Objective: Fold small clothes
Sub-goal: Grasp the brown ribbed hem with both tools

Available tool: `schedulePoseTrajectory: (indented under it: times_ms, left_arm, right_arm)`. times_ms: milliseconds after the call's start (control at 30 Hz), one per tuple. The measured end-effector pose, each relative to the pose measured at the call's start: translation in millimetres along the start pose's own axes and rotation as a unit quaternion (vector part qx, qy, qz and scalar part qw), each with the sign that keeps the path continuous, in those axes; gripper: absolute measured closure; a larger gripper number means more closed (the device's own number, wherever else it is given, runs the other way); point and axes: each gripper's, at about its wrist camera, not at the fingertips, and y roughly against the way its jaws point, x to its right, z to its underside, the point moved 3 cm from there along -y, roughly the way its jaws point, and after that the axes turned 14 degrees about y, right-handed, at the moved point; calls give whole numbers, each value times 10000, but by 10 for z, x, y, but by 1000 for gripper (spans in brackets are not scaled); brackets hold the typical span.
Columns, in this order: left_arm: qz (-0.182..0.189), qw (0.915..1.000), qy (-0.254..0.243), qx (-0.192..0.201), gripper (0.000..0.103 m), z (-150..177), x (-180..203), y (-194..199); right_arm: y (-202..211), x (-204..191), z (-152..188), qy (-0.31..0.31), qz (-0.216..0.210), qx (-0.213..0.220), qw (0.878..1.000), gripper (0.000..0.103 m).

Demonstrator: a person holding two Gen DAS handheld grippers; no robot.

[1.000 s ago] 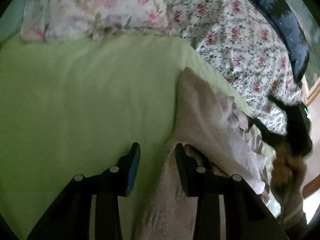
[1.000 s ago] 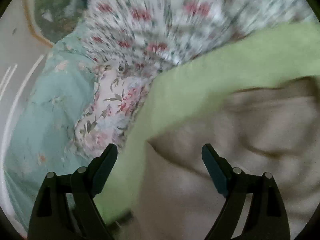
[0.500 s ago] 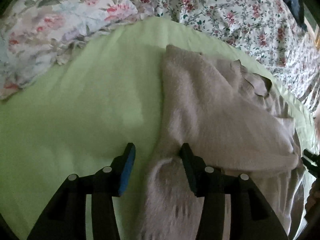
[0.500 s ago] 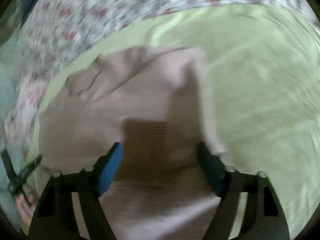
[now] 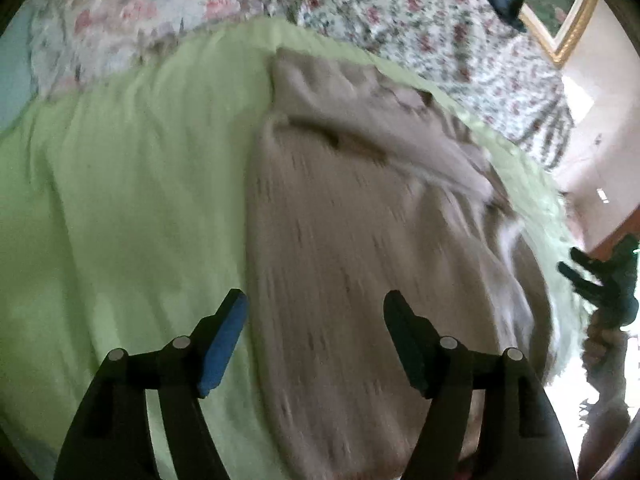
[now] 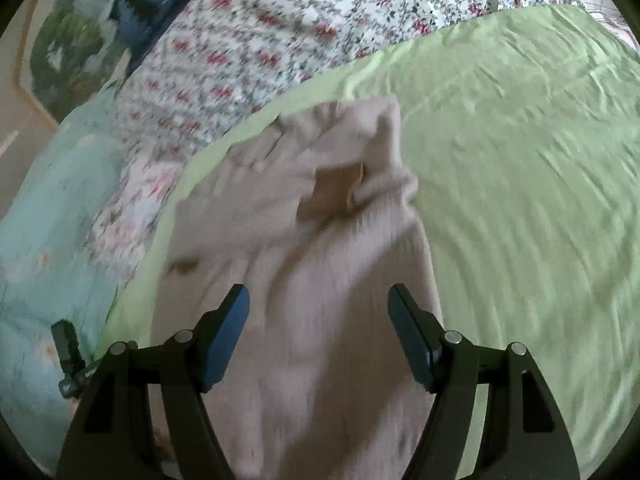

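Sweater point(image 5: 360, 240) lies lengthwise away from both cameras on green sheet point(image 5: 120, 200) — neckline far end, both grippers' jaws apart.

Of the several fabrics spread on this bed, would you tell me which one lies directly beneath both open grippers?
The plain beige knitted garment; unlike the green sheet it lies on and the floral bedding beyond, it is unpatterned and fuzzy.

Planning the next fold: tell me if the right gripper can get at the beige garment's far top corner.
Probably yes: the right gripper hangs open over the beige garment, and nothing lies between it and the far corner.
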Motion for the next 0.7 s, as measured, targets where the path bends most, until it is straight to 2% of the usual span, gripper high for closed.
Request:
schedulePoseTrajectory:
  times_ms: [167, 367, 467, 633, 700]
  left_arm:
    - [374, 9982, 233, -406, 31, 574, -161, 134]
    - [936, 9921, 475, -689, 32, 1032, -170, 159]
    - [1165, 9886, 494, -821, 32, 1128, -107, 115]
    - [1303, 9874, 291, -849, 33, 1149, -94, 124]
    - [1319, 9870, 268, -877, 37, 1149, -110, 106]
  right_arm:
    - [287, -23, 544, 144, -309, -291, 9990, 31]
    - [444, 183, 1150, -321, -645, -505, 9961, 31]
    - [498, 162, 1274, -252, -913, -362, 9948, 32]
    - [382, 54, 1343, -60, -1299, -541, 9900, 35]
    - [311, 36, 1382, -122, -1400, -603, 9882, 46]
